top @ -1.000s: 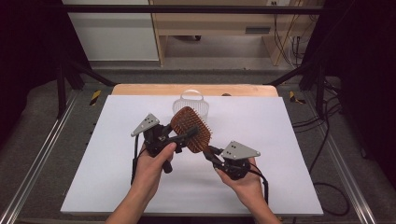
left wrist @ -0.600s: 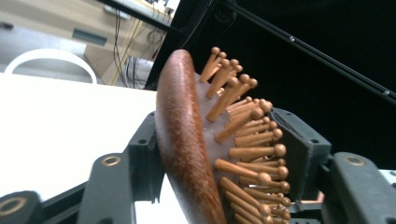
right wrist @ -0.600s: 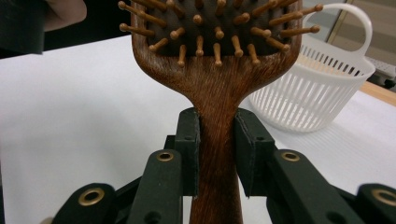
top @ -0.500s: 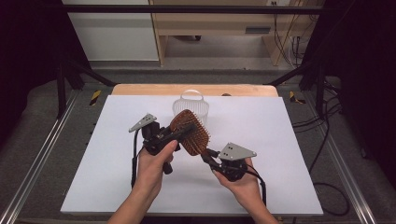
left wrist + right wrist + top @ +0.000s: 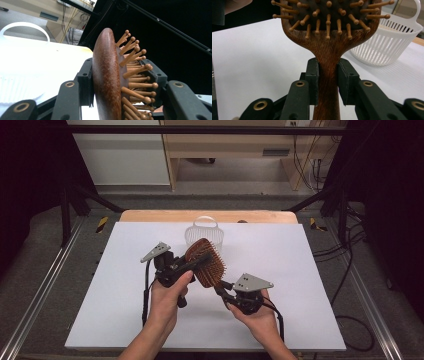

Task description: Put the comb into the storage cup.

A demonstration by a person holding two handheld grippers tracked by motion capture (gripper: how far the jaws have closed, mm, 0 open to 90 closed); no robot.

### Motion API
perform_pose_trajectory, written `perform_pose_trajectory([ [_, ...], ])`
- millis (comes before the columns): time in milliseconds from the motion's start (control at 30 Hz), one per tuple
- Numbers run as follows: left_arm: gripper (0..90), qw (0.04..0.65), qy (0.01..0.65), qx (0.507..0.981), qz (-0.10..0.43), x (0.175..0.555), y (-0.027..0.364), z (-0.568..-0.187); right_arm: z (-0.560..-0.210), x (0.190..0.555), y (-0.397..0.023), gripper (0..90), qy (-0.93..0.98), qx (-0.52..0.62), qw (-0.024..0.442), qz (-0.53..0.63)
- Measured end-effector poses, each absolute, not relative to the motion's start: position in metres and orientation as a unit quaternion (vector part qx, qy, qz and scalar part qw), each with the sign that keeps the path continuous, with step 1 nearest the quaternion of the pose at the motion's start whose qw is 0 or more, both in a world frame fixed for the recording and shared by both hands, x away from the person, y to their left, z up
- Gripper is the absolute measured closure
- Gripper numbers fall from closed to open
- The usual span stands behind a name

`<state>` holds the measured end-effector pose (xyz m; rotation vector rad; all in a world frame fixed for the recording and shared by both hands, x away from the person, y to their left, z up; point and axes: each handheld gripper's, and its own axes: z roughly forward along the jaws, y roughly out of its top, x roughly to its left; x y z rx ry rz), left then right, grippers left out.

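Two tongs on one brown wooden paddle hairbrush (image 5: 206,262) held above the white tabletop (image 5: 300,270): right tongs (image 5: 223,290) clenched on handle, left tongs (image 5: 192,265) closing across head, long axis running between them.

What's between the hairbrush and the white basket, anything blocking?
Nothing visible. The hairbrush is held above the table, handle clamped in the right tongs, head between the left tongs. The white basket stands just behind it, with nothing between them.

Left gripper (image 5: 192,265): jaws just closing, raised above table. Right gripper (image 5: 223,292): jaws clamped, angled up-left. Both hands close together.
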<state>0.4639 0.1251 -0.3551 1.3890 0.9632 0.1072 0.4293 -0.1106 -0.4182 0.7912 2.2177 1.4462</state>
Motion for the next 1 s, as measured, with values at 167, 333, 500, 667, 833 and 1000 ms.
perform_pose_trajectory([
  [167, 51.5, 0.661, 0.426, 0.617, 0.046, 0.464, 0.124, -0.355, -0.42, 0.43, -0.11, 72.0, 0.787, 0.283, 0.182, 0.517],
  [333, 51.8, 0.66, 0.426, 0.617, 0.044, 0.465, 0.123, -0.355, -0.421, 0.431, -0.11, 71.8, 0.787, 0.284, 0.177, 0.518],
  [500, 52.0, 0.659, 0.425, 0.619, 0.045, 0.466, 0.121, -0.354, -0.422, 0.431, -0.111, 71.1, 0.786, 0.285, 0.174, 0.521],
  [667, 52.0, 0.66, 0.424, 0.618, 0.05, 0.468, 0.121, -0.352, -0.424, 0.433, -0.111, 54.9, 0.788, 0.287, 0.169, 0.518],
  [833, 51.9, 0.659, 0.425, 0.618, 0.062, 0.469, 0.125, -0.349, -0.426, 0.434, -0.111, 32.7, 0.788, 0.289, 0.166, 0.518],
  [1000, 51.9, 0.656, 0.424, 0.619, 0.085, 0.469, 0.132, -0.345, -0.428, 0.433, -0.11, 18.2, 0.783, 0.282, 0.176, 0.525],
])
